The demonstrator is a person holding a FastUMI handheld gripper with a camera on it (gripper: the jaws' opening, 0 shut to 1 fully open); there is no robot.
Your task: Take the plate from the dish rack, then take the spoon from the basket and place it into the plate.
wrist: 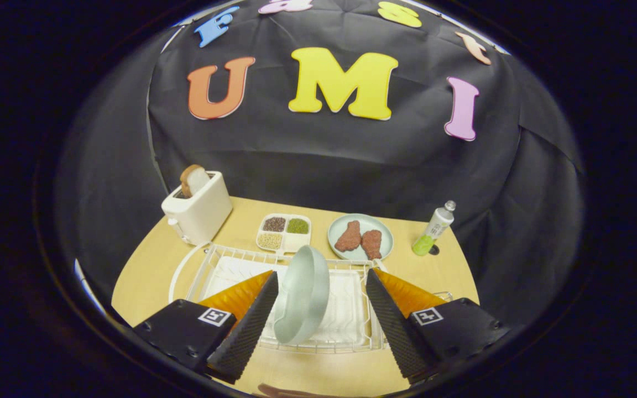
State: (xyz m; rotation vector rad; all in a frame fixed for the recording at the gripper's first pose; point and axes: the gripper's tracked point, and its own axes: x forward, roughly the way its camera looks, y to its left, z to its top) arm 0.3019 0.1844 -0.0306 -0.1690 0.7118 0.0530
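The pale grey-green plate [303, 294] stands on edge, tilted, in the white wire dish rack [346, 309] at the table's near edge. The gripper [321, 318] reaches over the rack, its fingers spread wide with the plate between them; the left finger is just beside its rim. A toaster [198, 213] sits at the table's far left corner.

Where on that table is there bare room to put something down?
Bare wood lies beside the dish rack below the toaster, and between the rack's far corner and the tube. The back row is crowded: toaster, divided tray, food plate. The open tool straddles the racked plate.
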